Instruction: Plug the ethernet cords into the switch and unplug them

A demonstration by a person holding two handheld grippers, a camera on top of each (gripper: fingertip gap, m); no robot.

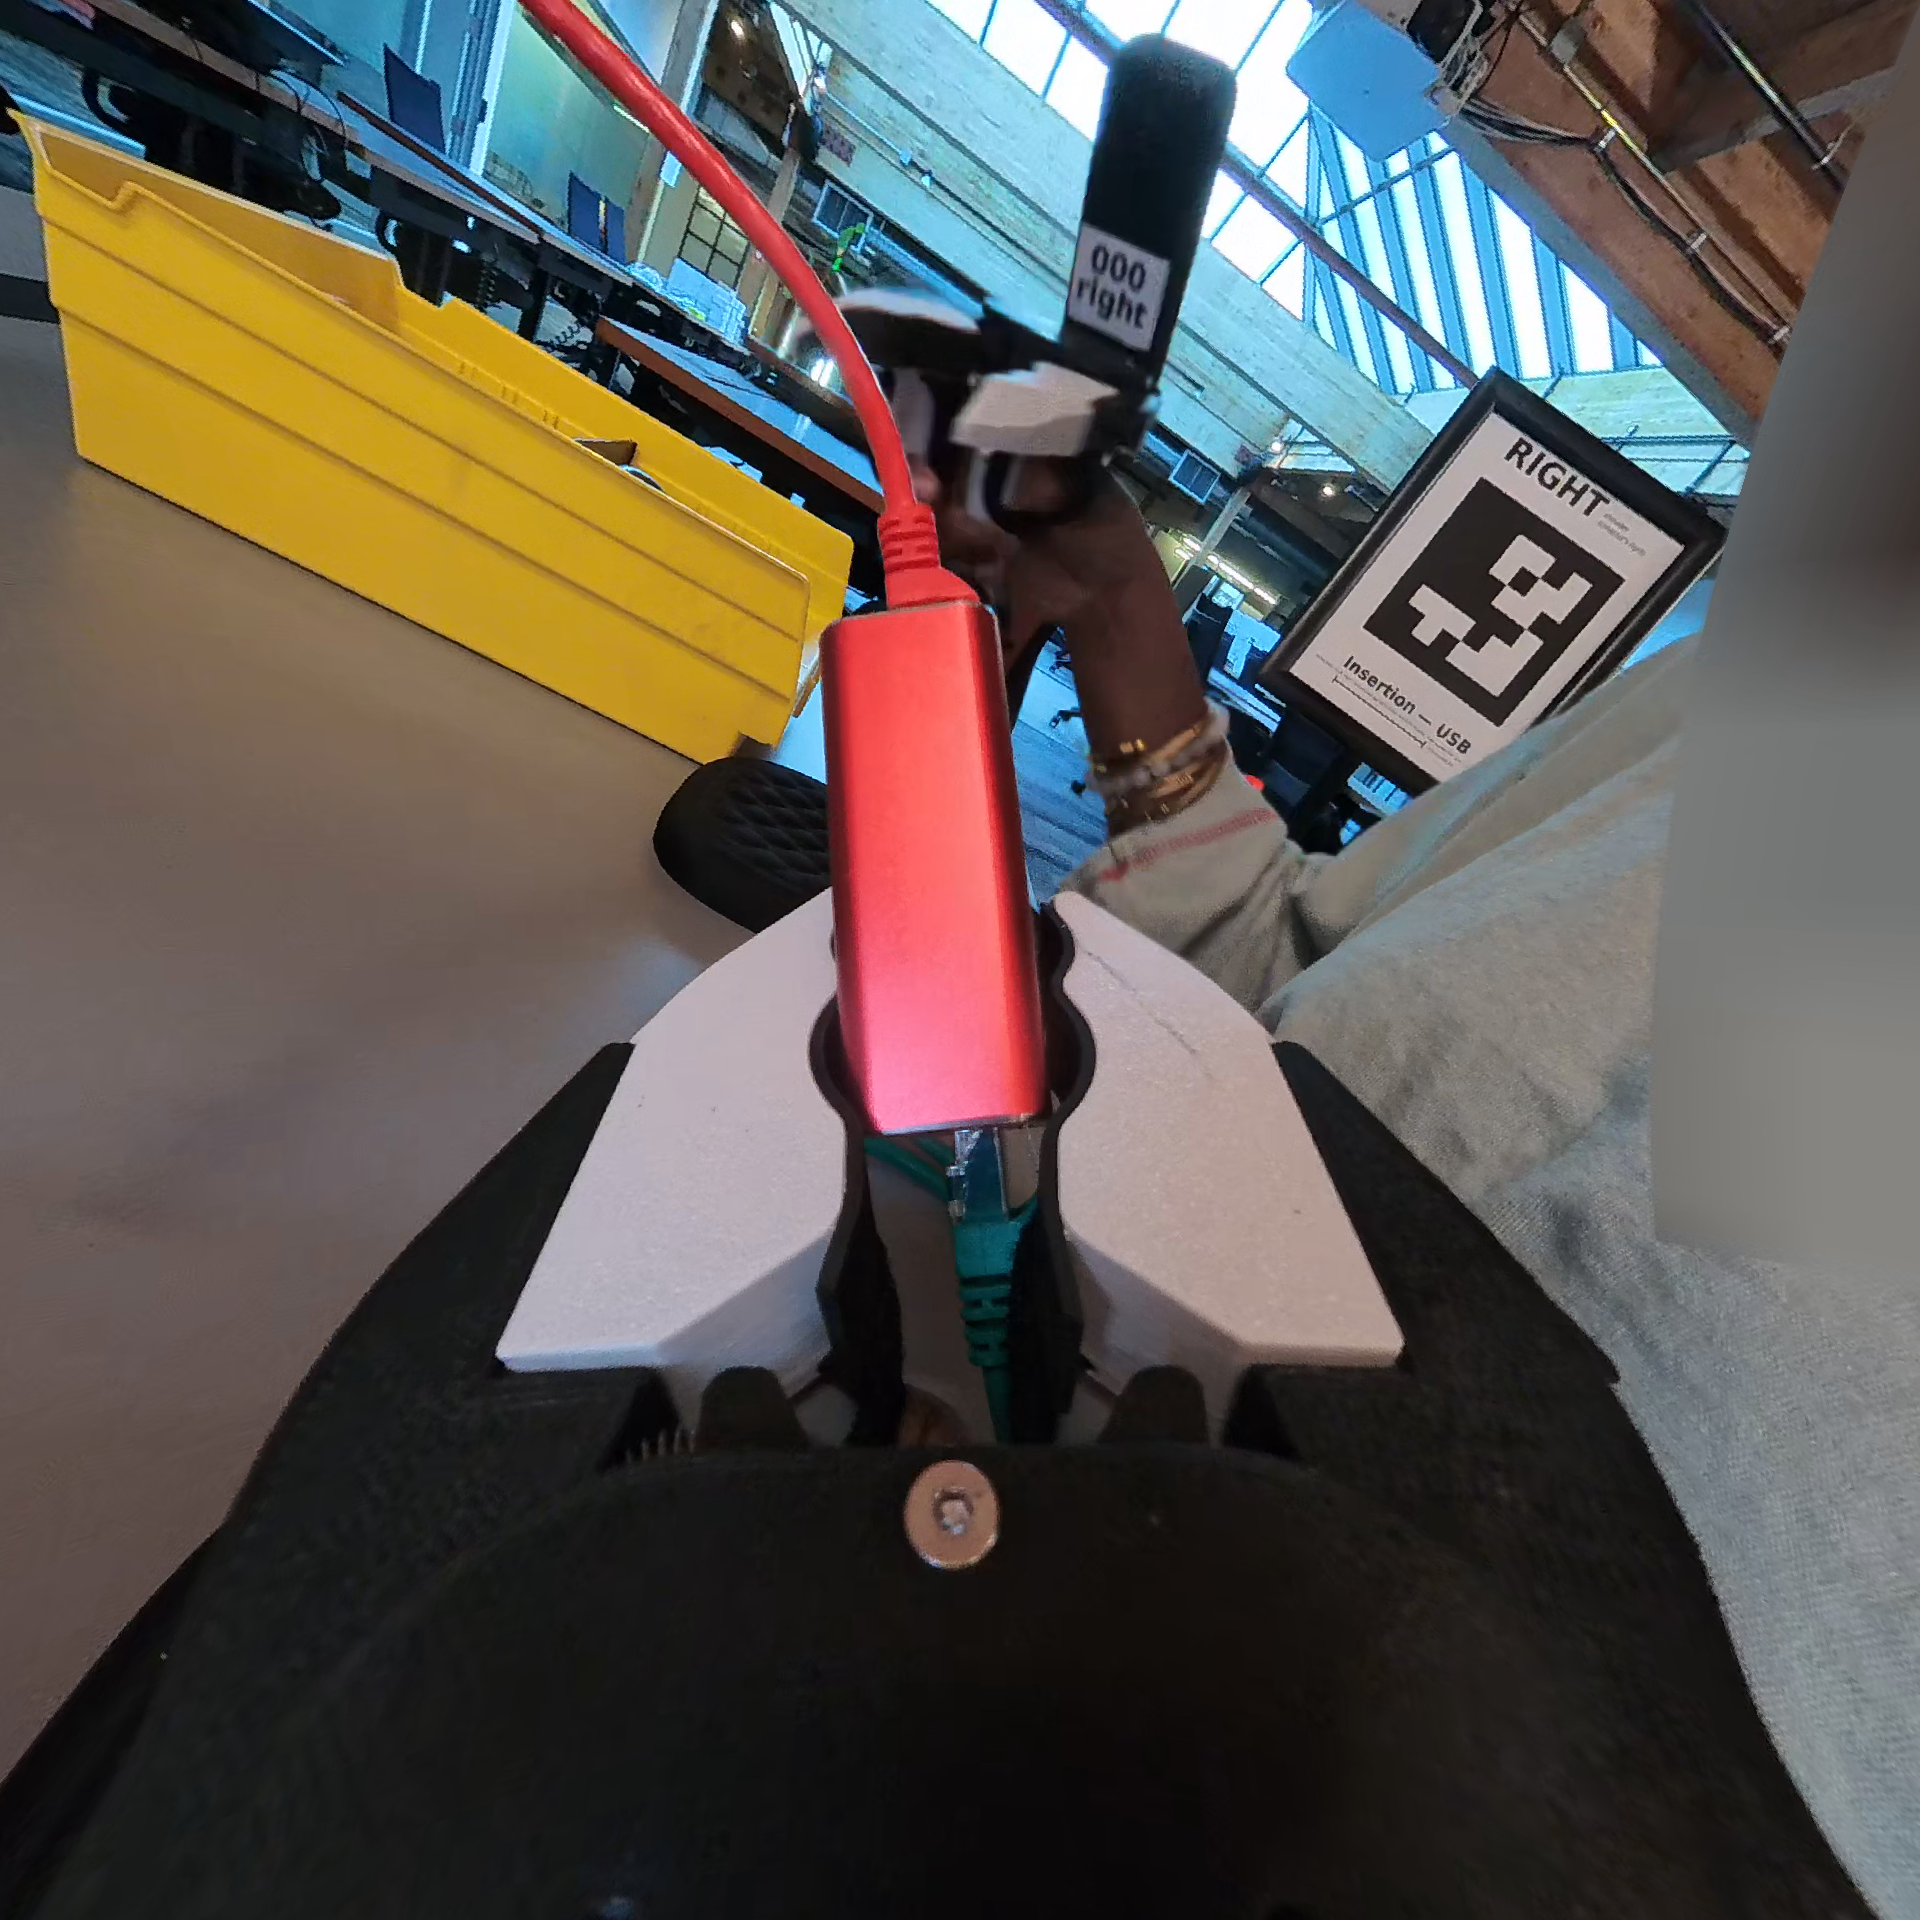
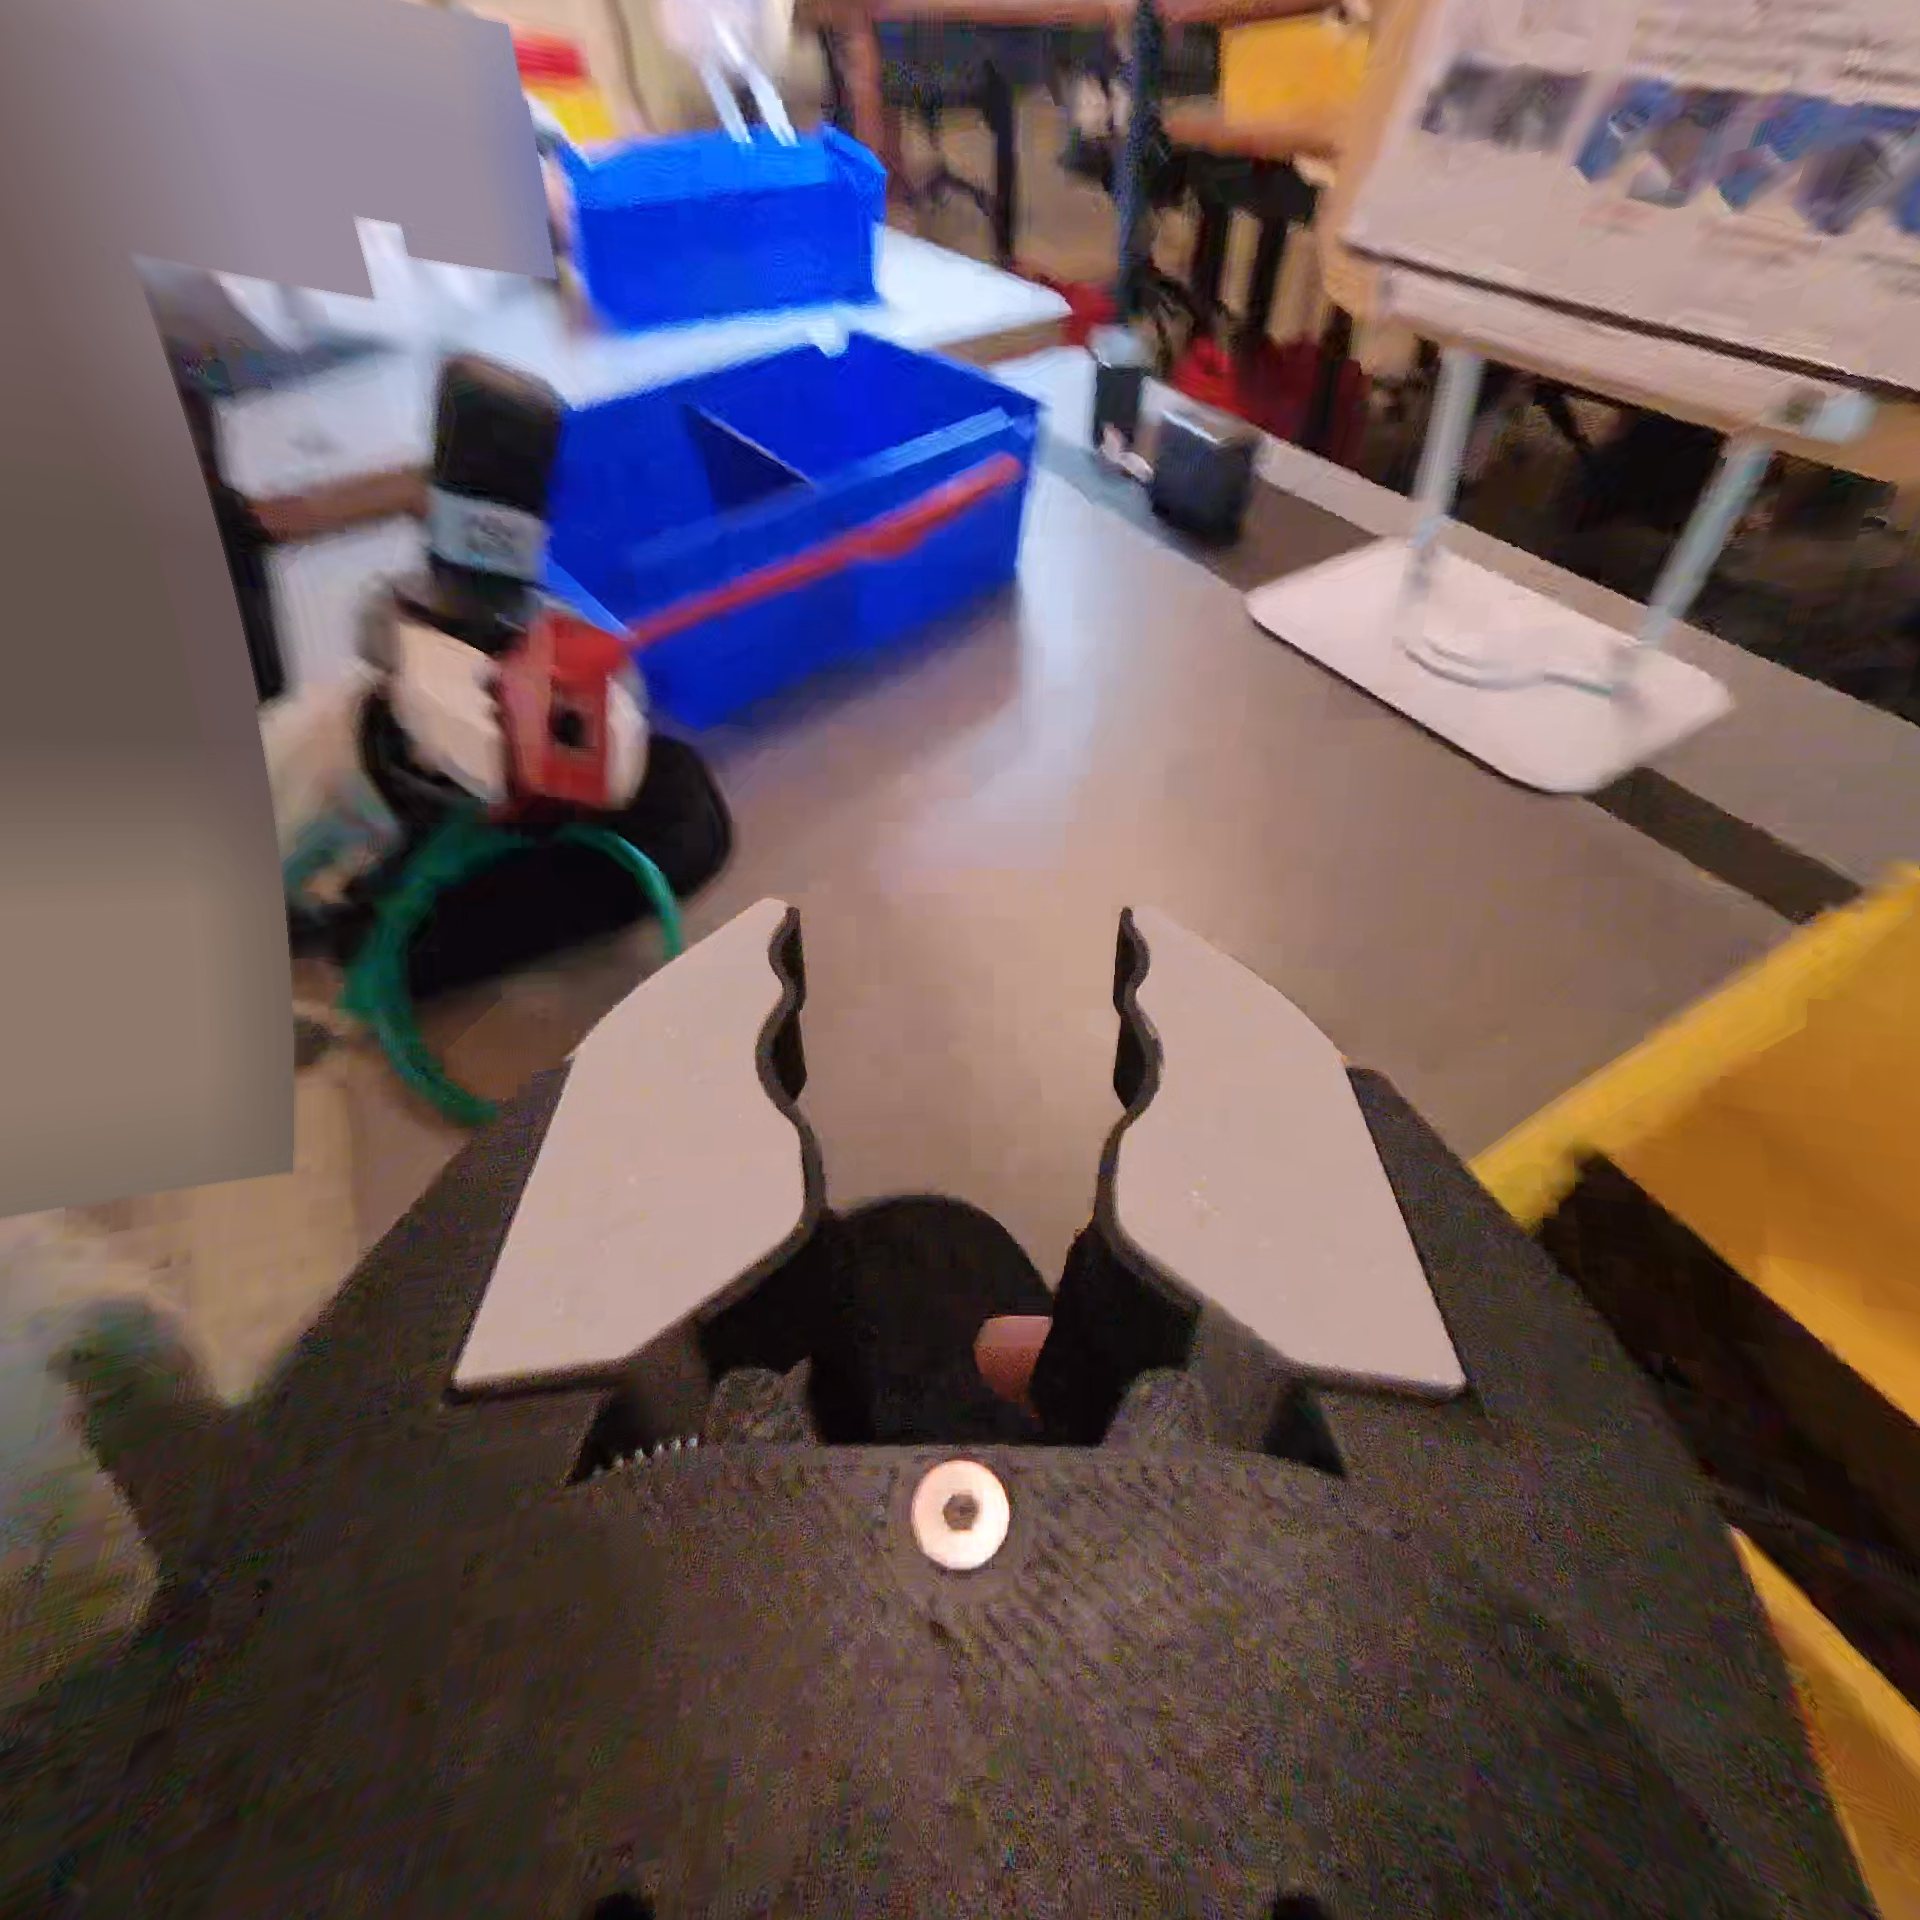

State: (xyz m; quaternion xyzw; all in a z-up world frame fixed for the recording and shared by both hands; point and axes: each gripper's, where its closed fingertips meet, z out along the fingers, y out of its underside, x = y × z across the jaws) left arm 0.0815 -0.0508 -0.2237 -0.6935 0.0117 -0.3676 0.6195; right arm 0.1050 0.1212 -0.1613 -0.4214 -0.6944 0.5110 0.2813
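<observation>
Crossing blue bin (image 2: 831,582): red cord (image 2: 831,566)

Daylight pours in from the skylights (image 1: 1403,208) high beyond the left gripper (image 1: 945,935), so its view is bright and crisp, with a soft sheen along the red switch (image 1: 925,862) held between its fingers. Straight lines bow near the edges, the usual wide-angle bend. The right wrist view is dimmer and warmer, and smeared, probably by motion: the blue bins (image 2: 810,520) ahead of the right gripper (image 2: 956,935) are soft, and a pale glare lies on the table (image 2: 1039,831) just past its fingertips
</observation>
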